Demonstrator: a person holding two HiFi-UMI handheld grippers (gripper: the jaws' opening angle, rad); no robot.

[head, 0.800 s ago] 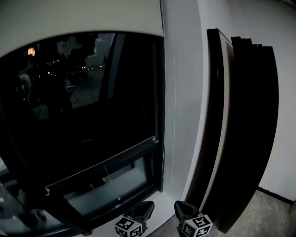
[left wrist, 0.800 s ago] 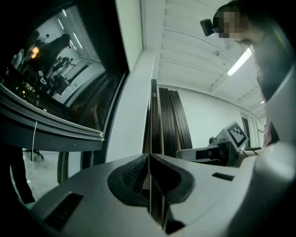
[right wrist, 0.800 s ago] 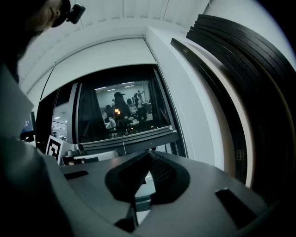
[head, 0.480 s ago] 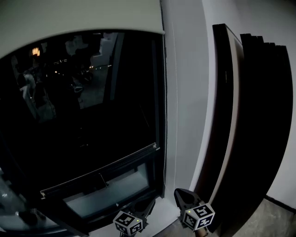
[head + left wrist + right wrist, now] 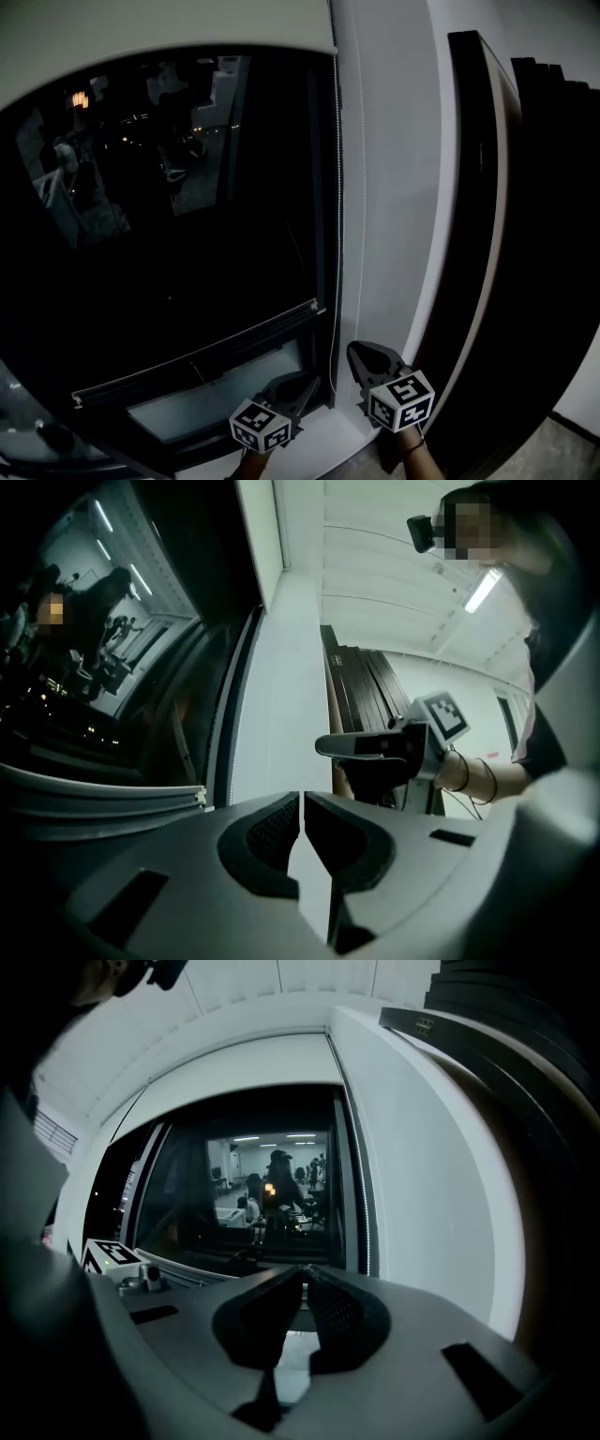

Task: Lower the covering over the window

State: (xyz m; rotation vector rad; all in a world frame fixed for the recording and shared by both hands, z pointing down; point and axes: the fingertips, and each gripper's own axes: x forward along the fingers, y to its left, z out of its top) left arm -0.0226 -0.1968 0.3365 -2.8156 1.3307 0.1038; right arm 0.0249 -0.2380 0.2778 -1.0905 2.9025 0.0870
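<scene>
The pale roller blind [image 5: 141,28] is rolled high, covering only the top of the dark window [image 5: 187,234]. Its bead chain [image 5: 337,234] hangs down the window's right edge. My right gripper [image 5: 359,354] is shut and empty, with its tip just right of the chain's lower end. My left gripper [image 5: 302,384] is also shut and empty, low by the window's bottom right corner over the sill. In the right gripper view the blind [image 5: 244,1063] and chain [image 5: 364,1194] lie ahead of the closed jaws [image 5: 305,1274]. The left gripper view shows closed jaws [image 5: 301,799] and the right gripper [image 5: 328,747] beside them.
Tall dark panels [image 5: 497,234] lean against the white wall [image 5: 389,187] right of the window. A white sill [image 5: 323,436] runs below the frame. A lower sash bar [image 5: 197,356] crosses the glass. Reflections of a lit room show in the pane.
Both grippers have risen toward the window's lower right corner, the right one further, up beside the chain. The head view has shifted closer to the window and wall.
</scene>
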